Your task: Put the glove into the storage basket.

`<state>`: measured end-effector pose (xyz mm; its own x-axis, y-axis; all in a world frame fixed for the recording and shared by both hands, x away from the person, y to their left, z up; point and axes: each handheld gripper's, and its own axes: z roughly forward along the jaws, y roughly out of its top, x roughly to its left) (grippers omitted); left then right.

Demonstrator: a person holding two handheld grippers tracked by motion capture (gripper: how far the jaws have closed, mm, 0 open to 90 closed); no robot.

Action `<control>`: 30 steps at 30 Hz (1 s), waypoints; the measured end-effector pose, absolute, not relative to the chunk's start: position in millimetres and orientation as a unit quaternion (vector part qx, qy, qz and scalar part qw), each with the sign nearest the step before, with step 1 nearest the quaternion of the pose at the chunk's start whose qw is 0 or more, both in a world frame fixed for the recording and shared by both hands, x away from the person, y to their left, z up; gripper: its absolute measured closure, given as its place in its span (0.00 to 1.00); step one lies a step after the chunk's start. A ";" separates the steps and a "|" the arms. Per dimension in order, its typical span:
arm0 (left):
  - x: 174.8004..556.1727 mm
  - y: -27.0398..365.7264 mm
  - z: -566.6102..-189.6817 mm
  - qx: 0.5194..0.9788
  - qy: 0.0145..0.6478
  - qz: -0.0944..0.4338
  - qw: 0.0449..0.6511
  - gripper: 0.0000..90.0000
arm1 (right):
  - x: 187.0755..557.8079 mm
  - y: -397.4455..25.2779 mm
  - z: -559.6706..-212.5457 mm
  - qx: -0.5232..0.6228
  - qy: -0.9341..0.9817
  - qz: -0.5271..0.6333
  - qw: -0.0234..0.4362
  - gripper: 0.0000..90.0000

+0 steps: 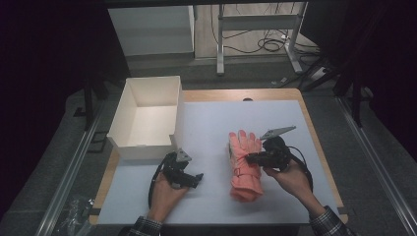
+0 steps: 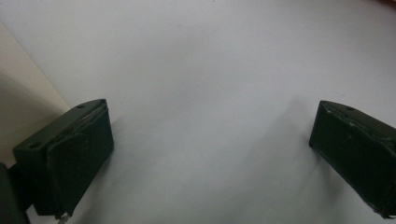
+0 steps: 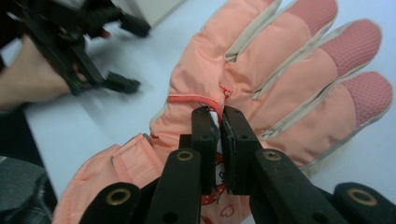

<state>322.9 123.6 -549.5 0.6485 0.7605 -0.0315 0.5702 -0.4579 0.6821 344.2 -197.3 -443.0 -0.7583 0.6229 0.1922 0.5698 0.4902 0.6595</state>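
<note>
White tabletop (image 1: 206, 128): right gripper (image 3: 219, 116) clamped on pink glove (image 3: 280, 79); left gripper (image 2: 210, 144) spread apart beside box (image 1: 147, 118).

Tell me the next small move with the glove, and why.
Probably lift the glove a little with the right gripper: its jaws are pinched shut on the fabric at the palm, while the glove lies flat on the table. The left gripper hangs open beside the white box.

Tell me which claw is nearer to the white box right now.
Left. The left claw hovers open just in front of the white box, near its front right corner. The right claw is farther off to the right, shut on the pink glove.
</note>
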 end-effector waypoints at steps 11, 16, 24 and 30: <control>322.7 123.5 -549.6 0.842 0.396 0.140 0.340 0.00 | 337.6 -186.6 -472.7 0.369 0.860 0.340 0.090 0.93; 322.7 123.5 -549.5 0.842 0.396 0.140 0.339 0.00 | 335.9 -186.5 -474.8 0.358 0.864 0.340 0.099 0.91; 322.9 123.6 -549.5 0.842 0.395 0.140 0.339 0.00 | 337.2 -194.7 -456.6 0.334 0.863 0.363 0.105 0.64; 322.9 123.7 -549.4 0.843 0.395 0.140 0.339 0.00 | 333.9 -204.8 -444.3 0.326 0.858 0.377 0.122 0.61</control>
<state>322.9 123.7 -549.4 0.6491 0.7601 -0.0321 0.5708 -0.4588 0.6809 333.9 -204.8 -444.3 -0.7572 0.6521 0.0367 0.4677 0.5022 0.7274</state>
